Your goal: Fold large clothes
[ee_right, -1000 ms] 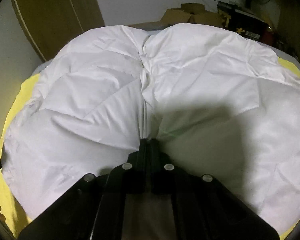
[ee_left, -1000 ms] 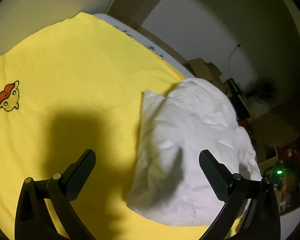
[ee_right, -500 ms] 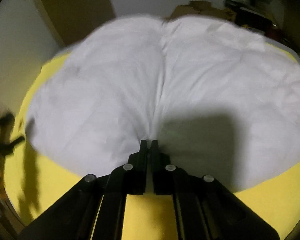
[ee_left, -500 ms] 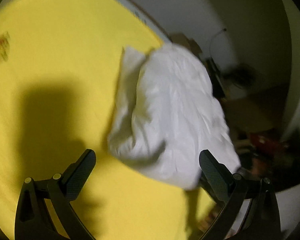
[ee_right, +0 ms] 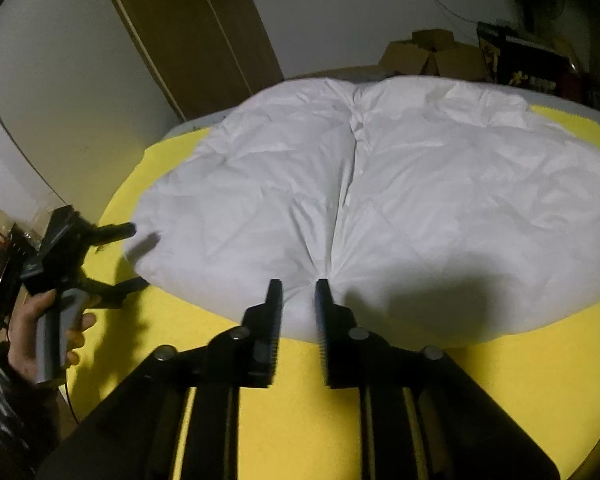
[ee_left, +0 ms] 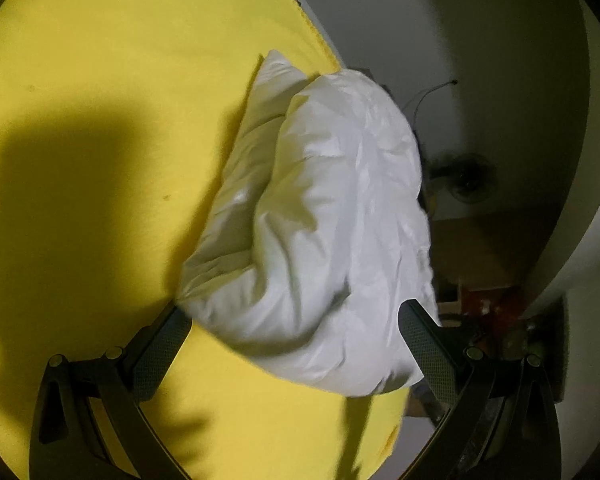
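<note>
A puffy white garment [ee_right: 400, 200] lies folded double on the yellow sheet [ee_right: 340, 420]. My right gripper [ee_right: 298, 284] sits at its near edge, where the cloth puckers into a seam. Its jaws are opening, with that pucker between them and the pads off the cloth. In the left wrist view the same garment [ee_left: 332, 216] stretches away along the sheet's [ee_left: 100, 80] right edge. My left gripper [ee_left: 292, 320] stands wide open around the garment's near end, gripping nothing. The right wrist view shows the left gripper [ee_right: 138, 256] at the garment's left end, held by a hand [ee_right: 24, 332].
The sheet's right edge drops off to the floor in the left wrist view, with a fan [ee_left: 466, 184] and clutter beyond. Cardboard boxes [ee_right: 432, 52] and a brown wardrobe [ee_right: 196, 28] stand behind the bed.
The right jaws went from shut on the garment's fold to parted. More yellow sheet now shows in front of the garment. The left gripper sank and rolled, closing in on the garment's end.
</note>
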